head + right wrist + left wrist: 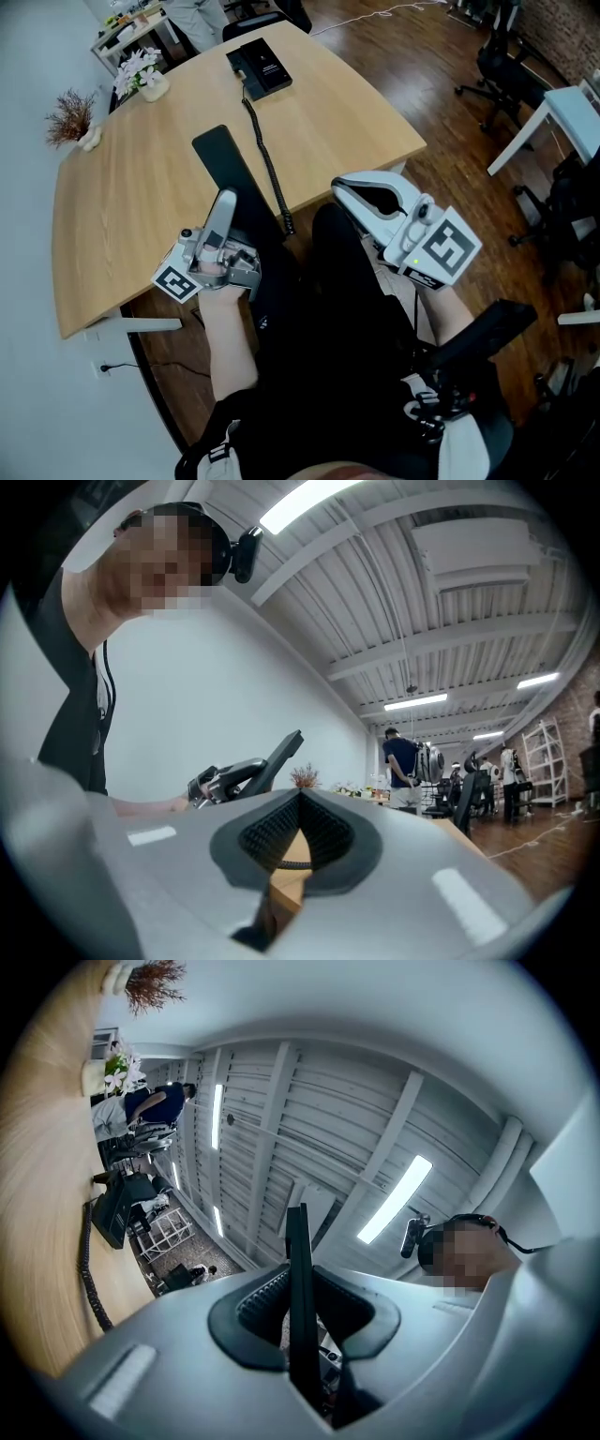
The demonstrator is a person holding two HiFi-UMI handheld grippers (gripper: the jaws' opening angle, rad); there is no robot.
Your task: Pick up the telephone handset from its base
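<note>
Left gripper (223, 202): my jaws narrow, clamped edge-on across handset (223, 157), tipped up, probably to clear the table (122, 216).
handset: flat matte black slab, off its base (260, 66), well apart.
cord (267, 159): black coil, trailing between them.
right gripper (342, 187): closed, empty, ribbed pads meeting; spare.

Left tool (225, 202) grips handset (217, 155) (cord (265, 155) trailing to base (260, 66)).

No words, brands or numbers are legible. The only signs are black-and-white square markers (176, 281) on the cubes of the left hand-held gripper (225, 199) and the right hand-held gripper (339, 186).
</note>
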